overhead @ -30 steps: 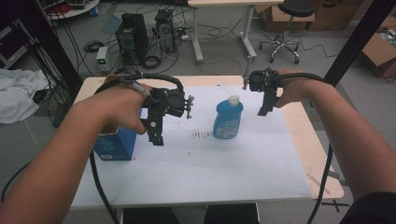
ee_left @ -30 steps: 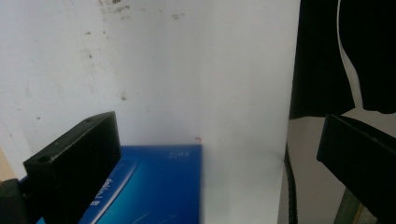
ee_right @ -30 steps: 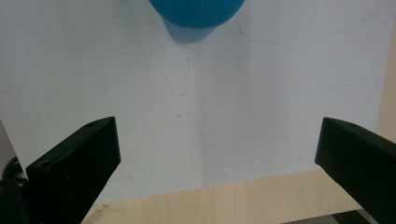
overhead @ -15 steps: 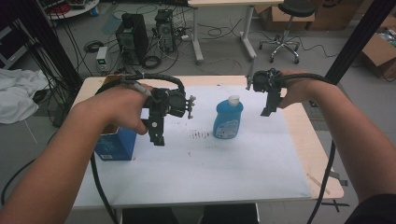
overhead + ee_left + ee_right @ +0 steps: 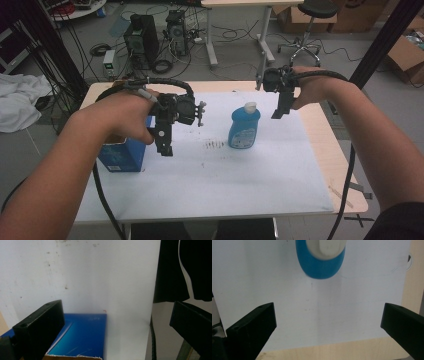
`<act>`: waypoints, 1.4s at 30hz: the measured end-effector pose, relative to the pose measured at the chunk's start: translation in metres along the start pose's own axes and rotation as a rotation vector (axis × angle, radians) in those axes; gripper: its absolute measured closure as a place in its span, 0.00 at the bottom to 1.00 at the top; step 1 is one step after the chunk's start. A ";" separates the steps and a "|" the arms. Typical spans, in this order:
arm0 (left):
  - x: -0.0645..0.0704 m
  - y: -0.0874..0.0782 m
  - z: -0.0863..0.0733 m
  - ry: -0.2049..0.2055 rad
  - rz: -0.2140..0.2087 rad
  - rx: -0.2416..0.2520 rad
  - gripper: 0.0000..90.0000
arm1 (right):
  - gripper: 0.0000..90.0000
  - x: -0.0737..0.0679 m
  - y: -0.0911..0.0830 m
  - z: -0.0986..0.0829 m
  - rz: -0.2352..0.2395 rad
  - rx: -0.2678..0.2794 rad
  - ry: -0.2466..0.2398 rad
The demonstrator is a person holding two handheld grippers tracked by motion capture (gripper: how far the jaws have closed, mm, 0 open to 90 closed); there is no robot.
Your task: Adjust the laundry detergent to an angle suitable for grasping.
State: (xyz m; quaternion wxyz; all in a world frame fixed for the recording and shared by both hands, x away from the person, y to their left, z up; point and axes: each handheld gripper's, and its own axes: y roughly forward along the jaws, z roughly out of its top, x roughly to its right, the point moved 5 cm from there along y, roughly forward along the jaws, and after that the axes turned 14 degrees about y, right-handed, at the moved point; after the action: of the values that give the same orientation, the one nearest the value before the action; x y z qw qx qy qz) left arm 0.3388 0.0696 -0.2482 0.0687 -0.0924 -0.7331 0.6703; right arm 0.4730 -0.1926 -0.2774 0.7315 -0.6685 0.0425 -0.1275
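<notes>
The bench (image 5: 300, 150) carries a white sheet (image 5: 220, 185) over most of its top. A blue box (image 5: 122, 155) stands near the left edge of the sheet, and a blue bottle (image 5: 244, 126) with a white cap stands upright near the middle. The left hand-held gripper (image 5: 165, 145) hangs just right of the box, jaws wide apart and empty. The right hand-held gripper (image 5: 278, 111) hovers to the right of the bottle, not touching it, jaws also apart.
</notes>
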 end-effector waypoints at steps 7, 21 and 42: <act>0.003 0.001 -0.004 -0.007 0.002 -0.001 0.00 | 0.00 -0.003 -0.008 0.018 0.012 0.029 -0.031; 0.004 0.000 -0.007 -0.012 0.008 -0.012 0.00 | 0.00 -0.015 -0.001 0.041 0.044 0.029 -0.082; 0.005 0.003 -0.009 -0.009 0.006 -0.011 0.00 | 0.00 -0.016 0.030 0.057 0.055 -0.020 -0.094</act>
State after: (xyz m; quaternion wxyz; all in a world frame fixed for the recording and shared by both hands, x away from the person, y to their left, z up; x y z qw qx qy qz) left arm 0.3357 0.0802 -0.2505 0.0628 -0.0921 -0.7369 0.6667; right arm 0.4743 -0.1318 -0.3026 0.7293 -0.6795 0.0277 -0.0751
